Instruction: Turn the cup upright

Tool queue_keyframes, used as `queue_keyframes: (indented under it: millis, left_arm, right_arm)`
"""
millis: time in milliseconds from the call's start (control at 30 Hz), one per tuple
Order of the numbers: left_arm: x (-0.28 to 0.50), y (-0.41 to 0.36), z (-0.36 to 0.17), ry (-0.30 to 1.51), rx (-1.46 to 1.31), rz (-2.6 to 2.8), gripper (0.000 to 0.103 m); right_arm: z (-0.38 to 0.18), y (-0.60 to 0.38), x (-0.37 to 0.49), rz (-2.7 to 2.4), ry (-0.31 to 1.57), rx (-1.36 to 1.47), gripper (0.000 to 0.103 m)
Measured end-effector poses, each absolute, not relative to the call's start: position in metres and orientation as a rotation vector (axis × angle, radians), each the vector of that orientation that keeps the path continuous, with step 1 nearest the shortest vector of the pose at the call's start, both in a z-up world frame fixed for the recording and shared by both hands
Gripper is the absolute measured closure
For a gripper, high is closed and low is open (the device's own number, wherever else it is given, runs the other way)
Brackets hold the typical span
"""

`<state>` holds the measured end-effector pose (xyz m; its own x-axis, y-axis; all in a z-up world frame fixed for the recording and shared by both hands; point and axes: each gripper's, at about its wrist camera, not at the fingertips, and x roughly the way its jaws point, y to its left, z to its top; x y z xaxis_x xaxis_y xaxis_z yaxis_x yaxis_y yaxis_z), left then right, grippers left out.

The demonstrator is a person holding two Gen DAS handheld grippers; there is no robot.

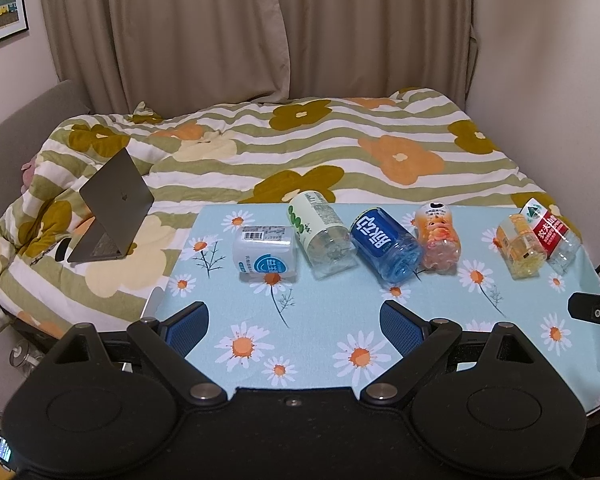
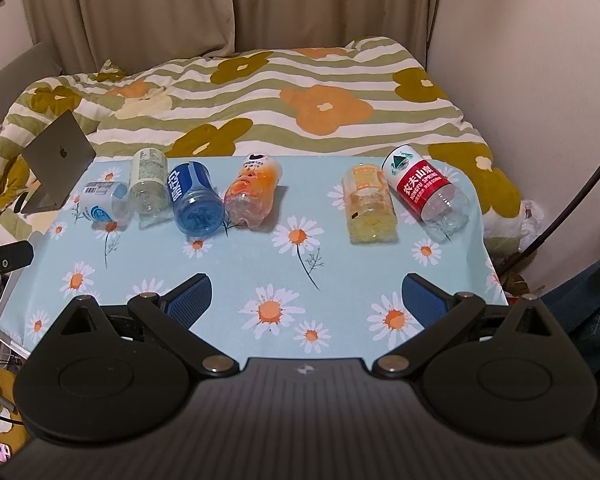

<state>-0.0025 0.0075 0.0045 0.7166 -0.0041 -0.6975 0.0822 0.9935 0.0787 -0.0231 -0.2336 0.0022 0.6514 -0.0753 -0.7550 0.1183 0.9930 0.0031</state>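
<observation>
6 cut-off bottle cups lie on their sides in a row along the far part of the desk (image 2: 340, 280): 4 bunched at left, ending with the blue cup (image 2: 196, 200), and 2 at right, including the red-labelled cup (image 2: 424, 194). Left gripper (image 1: 294, 326) and right gripper (image 2: 306, 298) hang near, fingers spread wide and empty, likely ready to reach in.

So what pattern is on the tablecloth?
Light blue tablecloth with white, orange-centred daisies; clearest in the right wrist view.

Six bottles (image 2: 204, 196) crowd the table's (image 2: 340, 280) far edge; its near half lies open
</observation>
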Motion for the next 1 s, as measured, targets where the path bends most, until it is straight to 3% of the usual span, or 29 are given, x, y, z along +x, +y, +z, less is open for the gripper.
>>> queue_keyframes:
  millis: [567, 1000]
  left_arm:
    - [0.026, -0.042, -0.012, 0.85, 0.054, -0.017, 0.008]
    - [0.05, -0.061, -0.035, 0.925, 0.029, 0.134, 0.008]
  right_arm:
    - [-0.009, -0.342, 0.033, -0.074, 0.852, -0.074, 0.0]
    - [-0.084, -0.424, 0.138, 0.027, 0.97, -0.133, 0.0]
